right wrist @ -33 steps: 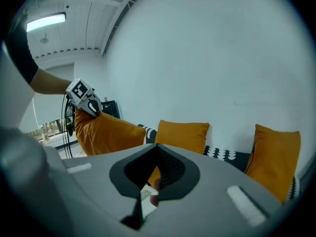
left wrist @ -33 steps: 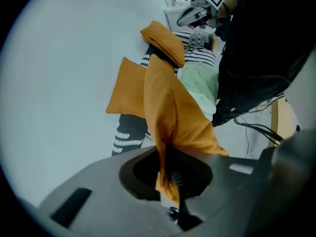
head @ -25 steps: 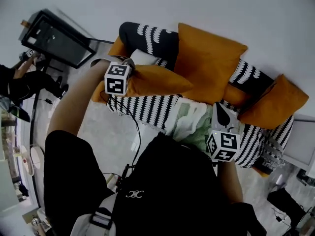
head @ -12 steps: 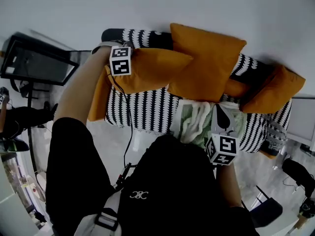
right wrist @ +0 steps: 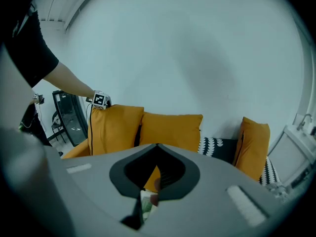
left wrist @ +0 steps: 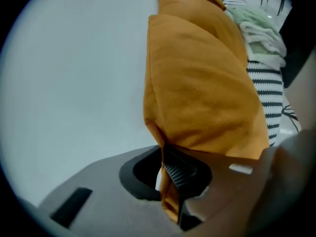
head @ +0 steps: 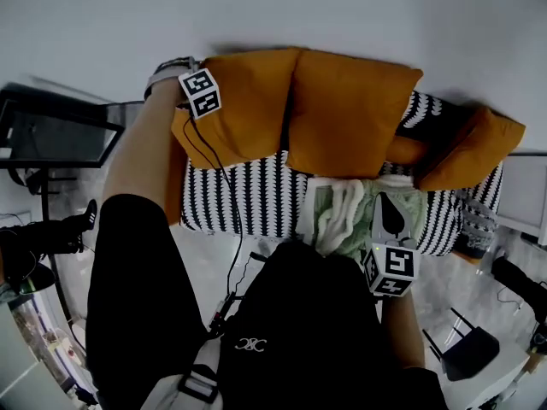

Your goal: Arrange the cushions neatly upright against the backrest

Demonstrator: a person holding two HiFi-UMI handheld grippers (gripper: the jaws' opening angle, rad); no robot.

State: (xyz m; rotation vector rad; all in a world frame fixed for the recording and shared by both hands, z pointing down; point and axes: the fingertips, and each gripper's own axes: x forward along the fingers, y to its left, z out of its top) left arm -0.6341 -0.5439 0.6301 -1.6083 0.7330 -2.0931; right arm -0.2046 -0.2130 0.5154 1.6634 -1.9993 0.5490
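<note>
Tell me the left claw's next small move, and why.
Probably open the left claw and release the left cushion. The claw is shut on that cushion's corner, and the cushion already stands upright along the backrest, side by side with the middle cushion, so it seems to need no more carrying.

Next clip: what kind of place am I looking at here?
Most likely a living-room setting, possibly staged: a striped sofa with orange cushions stands against a plain white wall, and what looks like a dark screen sits off to one side.
</note>
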